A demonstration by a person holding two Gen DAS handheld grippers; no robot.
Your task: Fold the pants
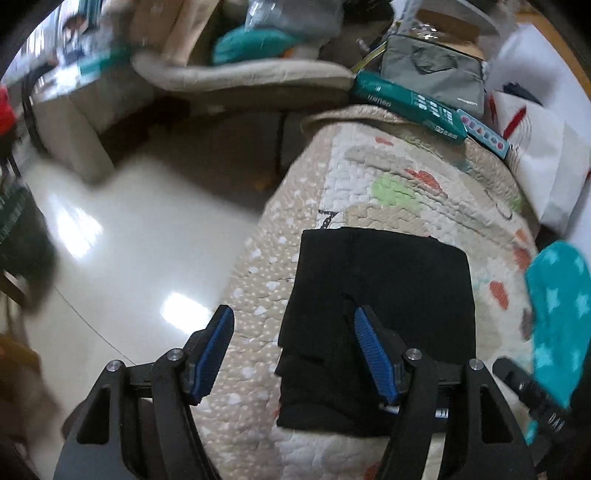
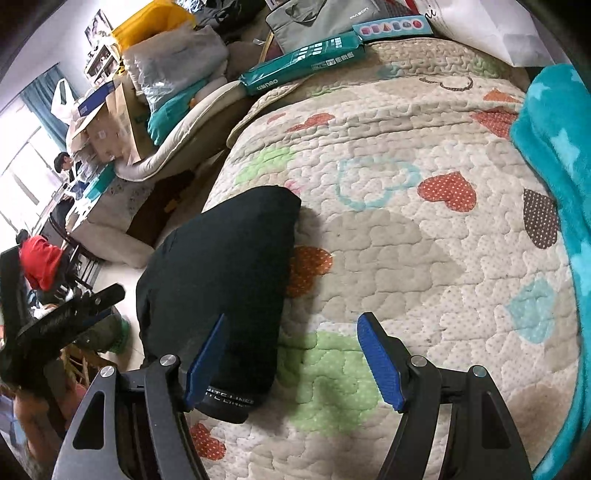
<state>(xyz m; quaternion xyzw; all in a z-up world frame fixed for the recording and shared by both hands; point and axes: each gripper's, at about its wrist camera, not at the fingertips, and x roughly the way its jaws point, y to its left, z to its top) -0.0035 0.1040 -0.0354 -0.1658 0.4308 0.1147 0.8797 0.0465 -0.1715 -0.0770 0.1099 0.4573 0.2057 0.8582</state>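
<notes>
The black pants (image 1: pixel 384 314) lie folded into a compact rectangle on the quilted heart-pattern bed cover (image 1: pixel 369 184). My left gripper (image 1: pixel 293 319) is open above the pants' left edge, its right blue finger (image 1: pixel 373 350) over the fabric, the left one over the quilt edge. In the right wrist view the folded pants (image 2: pixel 221 280) lie near the bed's left edge, waistband lettering toward me. My right gripper (image 2: pixel 291 325) is open and empty, its left finger (image 2: pixel 207 358) over the pants' near end, its right finger over the quilt (image 2: pixel 406 240).
A teal star blanket (image 2: pixel 554 166) lies along the bed's right side. A teal box (image 2: pixel 303 59), a grey bag (image 2: pixel 317 18) and a white bag (image 1: pixel 539 147) sit at the far end. Shiny floor (image 1: pixel 129 240) lies left of the bed, with cluttered furniture beyond.
</notes>
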